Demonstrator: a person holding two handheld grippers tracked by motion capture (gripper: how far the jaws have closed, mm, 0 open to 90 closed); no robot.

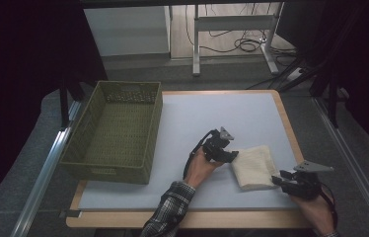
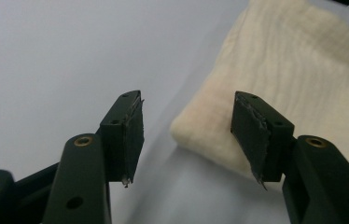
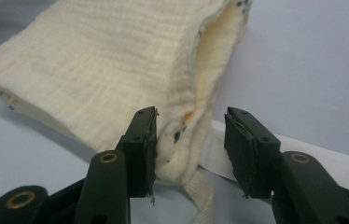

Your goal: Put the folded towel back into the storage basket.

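Cloth (image 1: 253, 166) corner sits half-hidden between the parted right claw (image 1: 277, 179).

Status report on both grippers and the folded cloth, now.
Left gripper open, fingers at the cloth's near corner, not gripping. Right gripper open, cloth corner between its fingers. Folded cream cloth flat on the table. Green basket off to the left, clear.

Desk (image 1: 207, 118): pale grey-white top with a light wooden edge showing along the right and near sides. Woven olive-green basket (image 1: 86, 148) sits on the left part, reaching to the near-left area, long side running away from the person. Folded cream cloth (image 1: 254, 165) lies flat on the near-right part, well apart from the basket, a narrow strap trailing from one corner.
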